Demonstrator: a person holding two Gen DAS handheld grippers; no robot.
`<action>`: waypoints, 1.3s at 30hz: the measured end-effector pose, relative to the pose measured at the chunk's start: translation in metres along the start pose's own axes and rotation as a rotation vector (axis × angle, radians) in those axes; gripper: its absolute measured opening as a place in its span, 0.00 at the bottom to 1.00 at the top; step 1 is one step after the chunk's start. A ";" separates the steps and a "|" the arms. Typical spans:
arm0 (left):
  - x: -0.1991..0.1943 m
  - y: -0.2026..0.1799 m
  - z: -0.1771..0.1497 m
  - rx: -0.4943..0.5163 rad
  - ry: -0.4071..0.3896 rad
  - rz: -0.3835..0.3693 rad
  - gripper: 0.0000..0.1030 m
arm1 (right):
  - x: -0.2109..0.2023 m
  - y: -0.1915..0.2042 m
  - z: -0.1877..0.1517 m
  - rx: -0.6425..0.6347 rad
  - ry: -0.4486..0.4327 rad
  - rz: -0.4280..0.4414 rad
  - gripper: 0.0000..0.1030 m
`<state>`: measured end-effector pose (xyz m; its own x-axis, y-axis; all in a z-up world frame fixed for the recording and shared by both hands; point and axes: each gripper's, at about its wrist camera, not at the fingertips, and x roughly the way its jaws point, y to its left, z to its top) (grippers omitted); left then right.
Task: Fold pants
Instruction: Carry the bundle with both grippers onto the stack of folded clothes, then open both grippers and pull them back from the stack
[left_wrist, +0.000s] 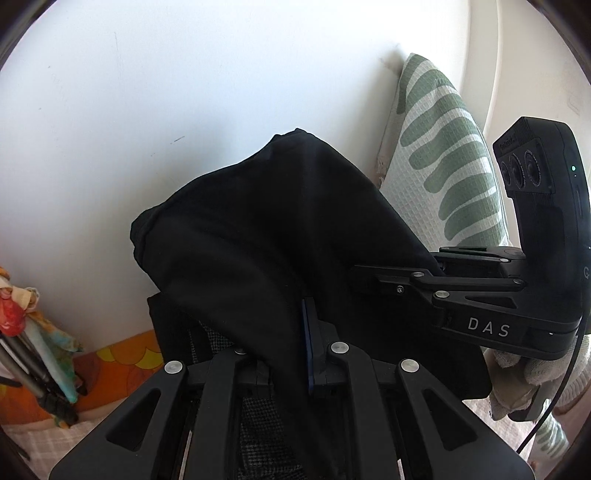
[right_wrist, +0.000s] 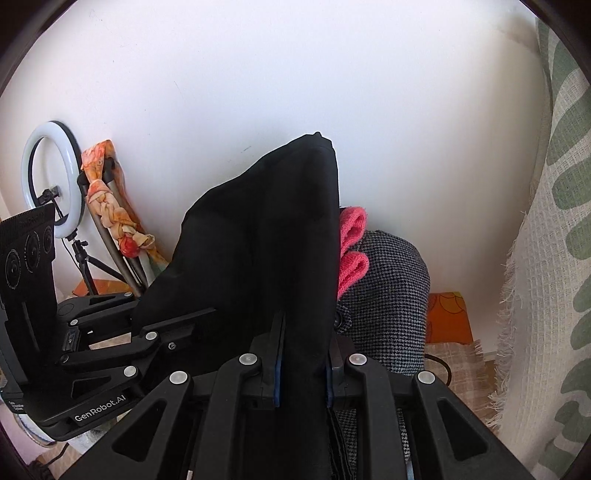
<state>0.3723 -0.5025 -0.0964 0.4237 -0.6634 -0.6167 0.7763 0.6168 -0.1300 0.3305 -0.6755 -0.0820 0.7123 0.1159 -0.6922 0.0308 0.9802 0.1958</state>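
The black pants (left_wrist: 258, 236) hang bunched in front of a white wall, held up by both grippers side by side. In the left wrist view my left gripper (left_wrist: 291, 354) is shut on a fold of them; one blue pad (left_wrist: 309, 350) shows and cloth covers the other finger. My right gripper (left_wrist: 364, 278) comes in from the right and bites the same bundle. The right wrist view has the pants (right_wrist: 273, 236) rising between the blue pads (right_wrist: 277, 369) of my right gripper (right_wrist: 303, 373), which is shut on them. My left gripper (right_wrist: 199, 319) grips the cloth from the left.
A green-and-white patterned pillow (left_wrist: 443, 162) leans against the wall on the right. A grey houndstooth garment (right_wrist: 388, 295) and a pink cloth (right_wrist: 352, 251) lie behind the pants. A ring light (right_wrist: 51, 170) on a tripod, a knotted orange scarf (right_wrist: 110, 206) and an orange patterned cloth (left_wrist: 122, 365) stand left.
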 end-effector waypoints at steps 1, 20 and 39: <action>0.004 0.002 -0.002 -0.002 0.011 0.005 0.09 | 0.004 -0.003 -0.002 0.002 0.011 -0.012 0.17; -0.029 0.042 -0.009 0.026 0.056 0.317 0.54 | -0.013 -0.006 -0.012 0.019 0.029 -0.353 0.38; -0.163 -0.012 -0.067 -0.005 -0.031 0.182 0.65 | -0.125 0.086 -0.107 0.057 -0.072 -0.333 0.72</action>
<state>0.2621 -0.3732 -0.0462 0.5716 -0.5529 -0.6063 0.6829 0.7301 -0.0221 0.1694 -0.5882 -0.0527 0.7045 -0.2224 -0.6740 0.3072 0.9516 0.0071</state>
